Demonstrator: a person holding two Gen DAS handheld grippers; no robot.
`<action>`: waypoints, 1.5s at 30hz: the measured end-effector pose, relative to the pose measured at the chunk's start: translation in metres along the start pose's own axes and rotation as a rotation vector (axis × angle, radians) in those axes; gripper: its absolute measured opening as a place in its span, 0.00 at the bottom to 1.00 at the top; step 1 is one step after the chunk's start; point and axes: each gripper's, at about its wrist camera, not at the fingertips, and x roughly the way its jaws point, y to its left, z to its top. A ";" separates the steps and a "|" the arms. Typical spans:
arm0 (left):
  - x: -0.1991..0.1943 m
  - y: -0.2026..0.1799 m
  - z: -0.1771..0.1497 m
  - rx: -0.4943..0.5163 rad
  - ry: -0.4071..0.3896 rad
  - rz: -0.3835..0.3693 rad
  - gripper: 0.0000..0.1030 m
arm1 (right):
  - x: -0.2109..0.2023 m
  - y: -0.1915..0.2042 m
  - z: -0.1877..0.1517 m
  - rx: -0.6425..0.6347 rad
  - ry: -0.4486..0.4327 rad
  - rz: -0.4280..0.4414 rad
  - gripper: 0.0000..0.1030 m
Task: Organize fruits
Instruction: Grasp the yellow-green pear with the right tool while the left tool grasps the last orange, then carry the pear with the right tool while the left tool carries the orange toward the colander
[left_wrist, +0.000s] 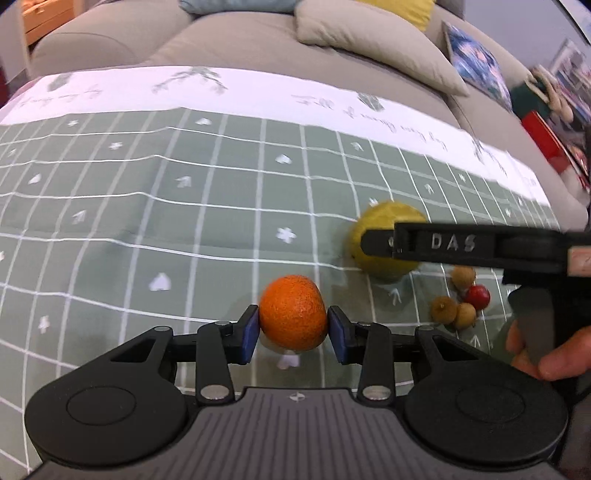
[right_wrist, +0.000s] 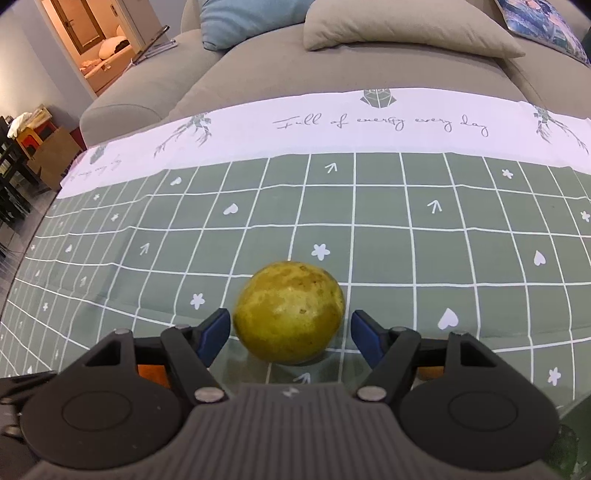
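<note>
Left wrist view showed my left tool (left_wrist: 292, 329) with its blue pads pressed against both sides of an orange (left_wrist: 292, 312), clamped on it just above the green checked tablecloth (left_wrist: 147, 221) that covered the tabletop. To the right of the orange, near it, lay a cluster of small fruits: three brownish longans (left_wrist: 456, 306) and a red cherry-like fruit (left_wrist: 477, 296), all touching or just beside one another. Beyond them sat a yellow-green guava-like fruit (left_wrist: 388, 236), partly hidden by my right tool (left_wrist: 376, 242), whose black body crossed the frame from the right with my right hand (left_wrist: 546, 354) gripping its handle.

Through the right wrist view, my right tool (right_wrist: 290, 330) stood with its fingers apart, one on each side of the yellow-green fruit (right_wrist: 290, 312). The left pad was just beside the skin; the right pad stood clear of it. The fruit rested on the tablecloth (right_wrist: 406, 229). Its white border carried the script "Full of energy every day". Behind the tabletop ran a grey sofa (right_wrist: 258, 66) with a beige cushion (right_wrist: 406, 29) and a blue cushion (right_wrist: 251, 18).
</note>
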 end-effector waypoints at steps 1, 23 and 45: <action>-0.002 0.002 0.000 -0.005 -0.004 0.006 0.43 | 0.002 0.001 0.000 -0.002 0.002 -0.002 0.66; -0.056 0.007 -0.011 -0.046 -0.065 -0.009 0.43 | -0.041 0.014 -0.022 -0.050 -0.042 0.039 0.62; -0.113 -0.069 -0.050 0.042 -0.128 -0.133 0.43 | -0.196 -0.023 -0.120 -0.081 -0.156 0.051 0.62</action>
